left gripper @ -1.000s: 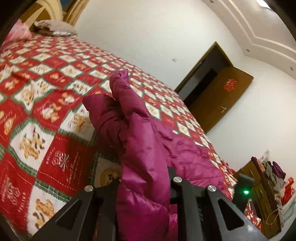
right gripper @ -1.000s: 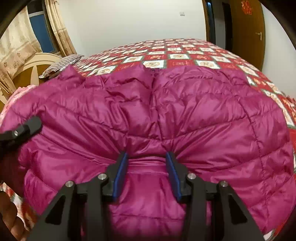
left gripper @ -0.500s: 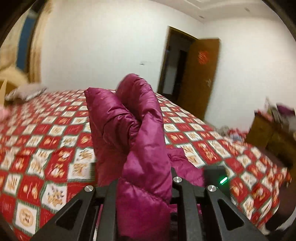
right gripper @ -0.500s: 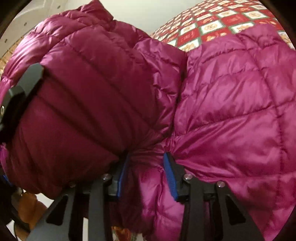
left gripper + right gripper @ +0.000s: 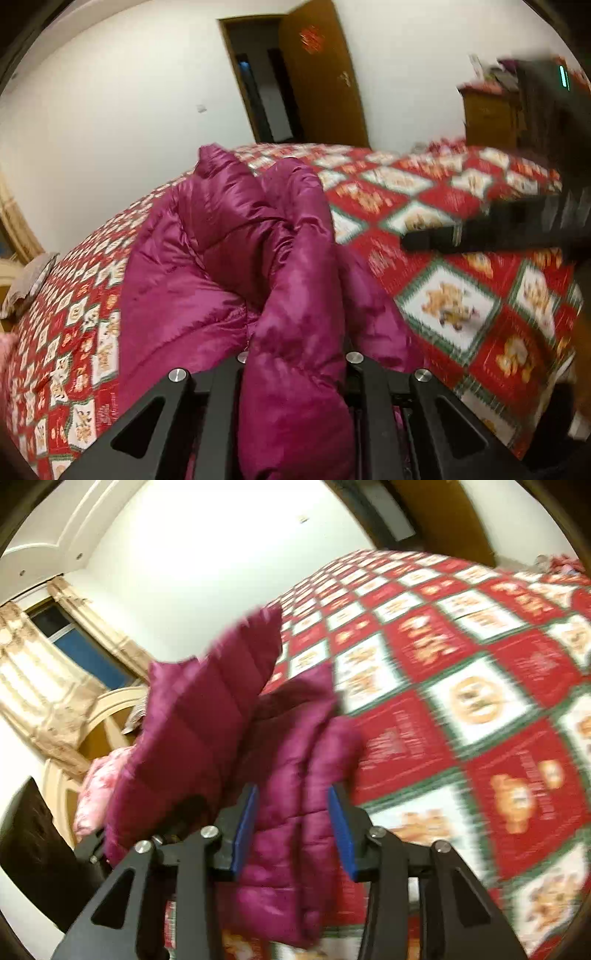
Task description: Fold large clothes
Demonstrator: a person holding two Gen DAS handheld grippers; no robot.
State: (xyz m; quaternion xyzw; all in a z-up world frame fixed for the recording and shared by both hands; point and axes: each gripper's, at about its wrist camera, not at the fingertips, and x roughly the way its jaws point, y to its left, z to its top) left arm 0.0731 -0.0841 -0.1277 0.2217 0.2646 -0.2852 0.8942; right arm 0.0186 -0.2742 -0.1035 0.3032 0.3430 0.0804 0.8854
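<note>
The magenta puffer jacket lies partly on the bed, bunched into padded folds on the red, white and green quilt, nearer the bed's near edge than the door beyond its far side. The left hand-held gripper is clamped on a thick fold of the jacket, which fills the narrow gap between its fingers and bulges up over them. In the right wrist view, the right hand-held gripper has the jacket between its blue pads; its jaws have just been opening, and a loose fold hangs between them, with a small gap showing at the right pad. The view is blurred. A pink pillow sits at the bed's head.
</note>
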